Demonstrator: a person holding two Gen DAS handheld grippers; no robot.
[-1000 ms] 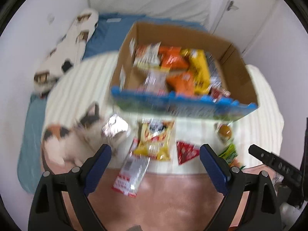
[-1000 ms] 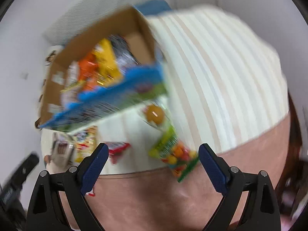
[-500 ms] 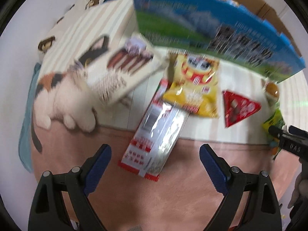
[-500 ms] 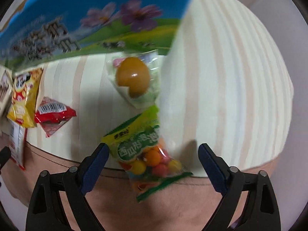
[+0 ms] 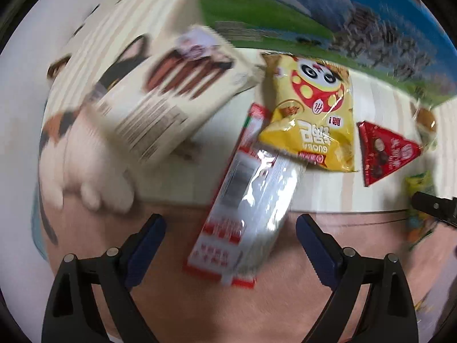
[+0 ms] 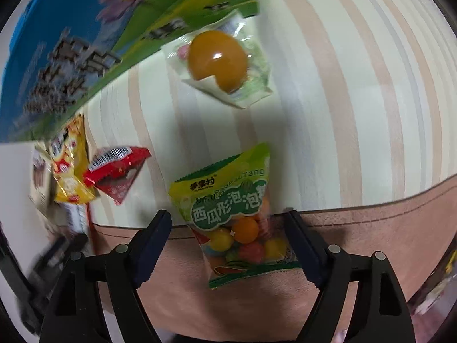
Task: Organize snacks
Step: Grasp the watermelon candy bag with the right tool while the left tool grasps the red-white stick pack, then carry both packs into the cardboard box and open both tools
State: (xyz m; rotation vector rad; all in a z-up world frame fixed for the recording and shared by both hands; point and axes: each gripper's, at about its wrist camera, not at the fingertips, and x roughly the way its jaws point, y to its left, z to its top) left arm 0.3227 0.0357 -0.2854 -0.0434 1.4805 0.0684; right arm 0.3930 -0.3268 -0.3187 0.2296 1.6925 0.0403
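Observation:
My left gripper point(image 5: 231, 228) is open, its fingers either side of the near end of a long red-and-silver packet point(image 5: 248, 211) lying across the blanket edge. A yellow chip bag point(image 5: 311, 114), a red triangular pack point(image 5: 382, 154) and a cream chocolate-stick box point(image 5: 171, 94) lie beyond it. My right gripper point(image 6: 228, 228) is open around a green bag of coloured gumballs point(image 6: 234, 217). A clear pack with an orange egg-shaped sweet point(image 6: 220, 63) lies further off. The blue-and-green box point(image 6: 85, 45) holding snacks stands behind.
A calico cat plush point(image 5: 77, 154) lies left of the packets, under the cream box. The striped blanket point(image 6: 342, 114) stretches to the right. Pink bedding point(image 5: 228, 300) lies below both grippers. The right gripper's tip shows in the left wrist view point(image 5: 434, 207).
Both grippers have dropped down and forward from above the box to the loose snacks. The left one now straddles the red-and-silver packet, the right one the gumball bag.

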